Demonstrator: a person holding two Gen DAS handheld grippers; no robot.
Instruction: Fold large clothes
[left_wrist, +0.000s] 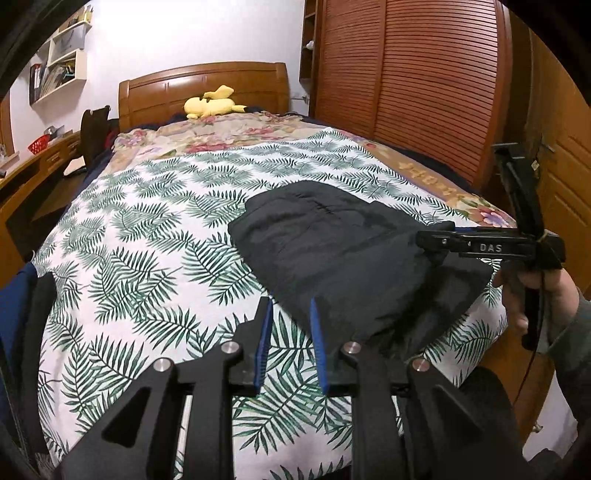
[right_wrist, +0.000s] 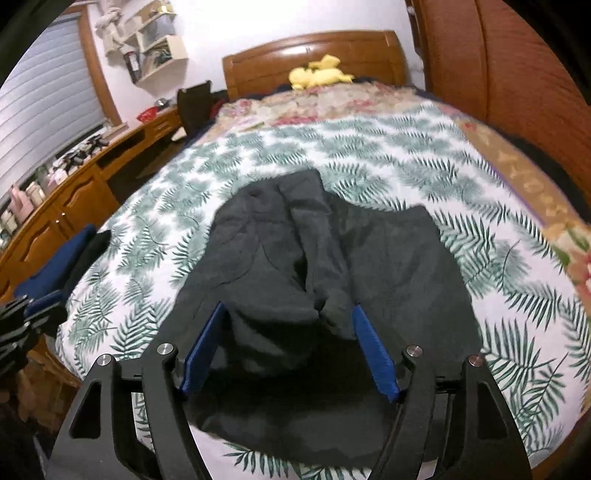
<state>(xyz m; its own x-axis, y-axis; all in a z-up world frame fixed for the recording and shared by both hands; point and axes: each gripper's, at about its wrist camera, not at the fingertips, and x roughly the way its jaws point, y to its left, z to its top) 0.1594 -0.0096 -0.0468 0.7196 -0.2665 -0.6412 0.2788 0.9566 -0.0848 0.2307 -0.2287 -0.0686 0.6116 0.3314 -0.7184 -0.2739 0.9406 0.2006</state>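
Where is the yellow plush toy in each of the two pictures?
Left wrist view: the yellow plush toy lies at the top, left of centre, at the far end of the bed.
Right wrist view: the yellow plush toy lies at the top, just right of centre, again at the far end of the bed.
Shared landmark: in both views it sits right in front of the wooden headboard.

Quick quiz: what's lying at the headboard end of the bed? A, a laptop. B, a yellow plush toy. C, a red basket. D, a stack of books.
B: a yellow plush toy lies just in front of the wooden headboard, beyond the dark garment.
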